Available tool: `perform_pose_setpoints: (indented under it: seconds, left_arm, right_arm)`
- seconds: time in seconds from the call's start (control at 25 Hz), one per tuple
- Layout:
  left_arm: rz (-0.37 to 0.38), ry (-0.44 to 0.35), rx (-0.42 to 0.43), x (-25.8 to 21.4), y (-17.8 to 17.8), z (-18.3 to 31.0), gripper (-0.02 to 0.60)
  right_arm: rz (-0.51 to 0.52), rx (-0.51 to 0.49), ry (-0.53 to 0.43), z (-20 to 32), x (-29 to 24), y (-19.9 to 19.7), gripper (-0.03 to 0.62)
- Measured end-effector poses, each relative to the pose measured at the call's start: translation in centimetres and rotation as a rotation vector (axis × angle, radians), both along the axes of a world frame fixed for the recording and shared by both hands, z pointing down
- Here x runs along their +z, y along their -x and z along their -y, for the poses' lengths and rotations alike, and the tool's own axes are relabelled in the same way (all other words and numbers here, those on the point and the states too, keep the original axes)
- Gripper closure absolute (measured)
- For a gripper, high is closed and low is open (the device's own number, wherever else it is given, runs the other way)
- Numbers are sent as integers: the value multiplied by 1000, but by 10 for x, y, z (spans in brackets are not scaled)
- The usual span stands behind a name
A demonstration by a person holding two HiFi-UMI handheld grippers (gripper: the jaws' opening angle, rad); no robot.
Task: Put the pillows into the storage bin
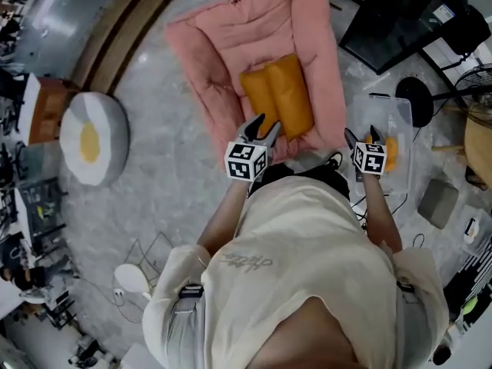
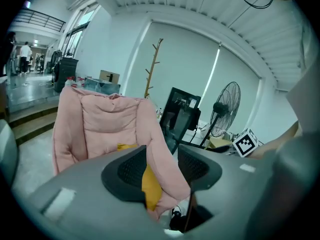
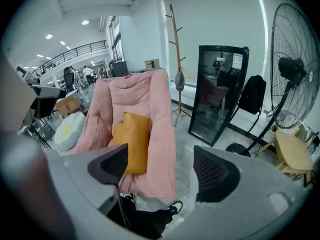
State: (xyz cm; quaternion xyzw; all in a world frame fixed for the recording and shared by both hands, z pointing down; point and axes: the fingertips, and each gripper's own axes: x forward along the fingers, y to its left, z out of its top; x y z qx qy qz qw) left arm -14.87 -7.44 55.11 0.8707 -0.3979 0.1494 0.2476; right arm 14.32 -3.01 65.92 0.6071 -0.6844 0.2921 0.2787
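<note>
Left gripper (image 1: 261, 123) and right gripper (image 1: 361, 133) hang spread and empty above the orange pillow (image 1: 278, 94) on a pink floor cushion (image 1: 231, 44). This looks like the reaching step; next, pinch the pillow for the clear storage bin (image 1: 401, 114) alongside.

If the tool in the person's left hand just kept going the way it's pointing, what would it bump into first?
Most likely the padded rim of the pink quilted floor cushion, seen between the open jaws of the left tool, with the orange pillow just behind it. Depth is hard to judge.
</note>
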Motion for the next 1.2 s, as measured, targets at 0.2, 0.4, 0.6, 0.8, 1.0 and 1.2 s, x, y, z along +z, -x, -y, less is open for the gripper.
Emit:
perform_pose_setpoints:
  seconds: [0.2, 0.4, 0.6, 0.8, 1.0, 1.2]
  left_arm:
    - [-24, -4, -44, 8, 44, 10, 365]
    - [-22, 12, -94, 32, 94, 35, 365]
    - [-17, 29, -140, 37, 122, 40, 365]
    - [8, 85, -201, 47, 136, 36, 364]
    - [36, 136, -260, 52, 142, 44, 364]
    - [50, 148, -292, 49, 139, 69, 364]
  right_arm:
    - [-3, -41, 19, 17, 8, 53, 179]
    - [-40, -167, 29, 52, 24, 115, 177]
    - [-33, -254, 47, 76, 31, 155, 177]
    - [7, -312, 101, 96, 53, 182, 158]
    - [42, -369, 174, 116, 94, 204, 137]
    - [30, -427, 237, 142, 139, 220, 105]
